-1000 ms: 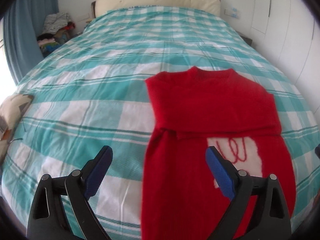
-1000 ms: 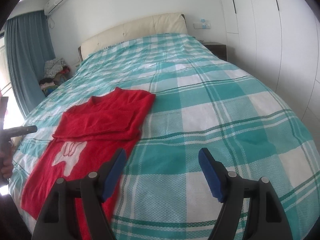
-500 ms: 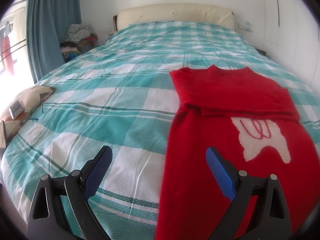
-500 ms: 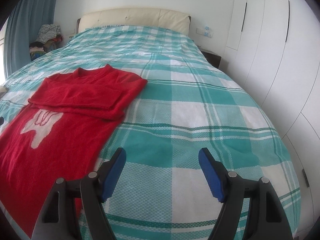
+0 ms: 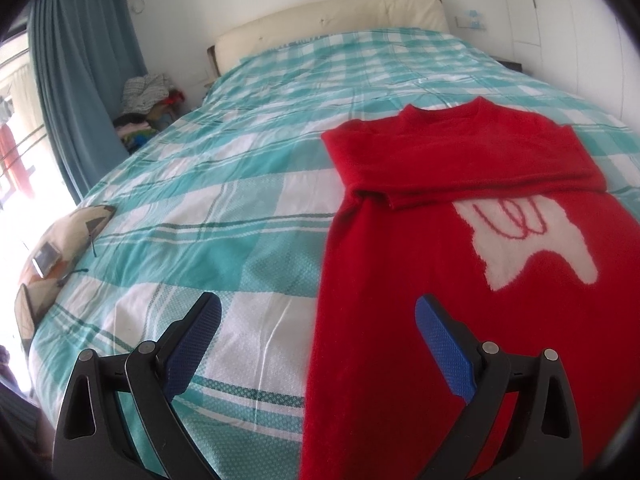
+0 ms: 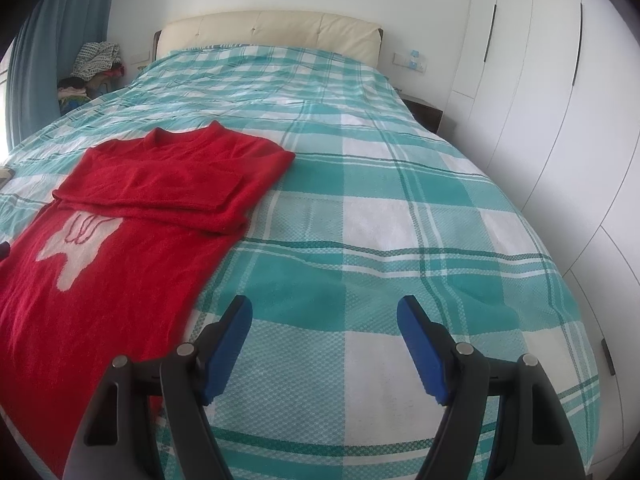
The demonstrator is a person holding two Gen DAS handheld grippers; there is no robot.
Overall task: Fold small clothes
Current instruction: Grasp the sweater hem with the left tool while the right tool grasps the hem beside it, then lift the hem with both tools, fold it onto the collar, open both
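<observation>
A red sweater (image 5: 460,280) with a white motif lies flat on the teal plaid bed, both sleeves folded across the chest. It also shows in the right wrist view (image 6: 120,240) at the left. My left gripper (image 5: 318,312) is open and empty, held above the sweater's left edge near the hem. My right gripper (image 6: 324,312) is open and empty, above bare bedcover just right of the sweater's lower right edge.
The bed (image 6: 380,220) has a cream headboard (image 6: 272,30) at the far end. A patterned cushion with a phone on it (image 5: 60,248) lies at the left edge. A clothes pile (image 5: 146,92) sits by the blue curtain. White wardrobes (image 6: 560,80) stand at the right.
Both grippers have drawn back and lowered toward the near end of the bed, and the sweater now fills more of both views. Both stayed open.
</observation>
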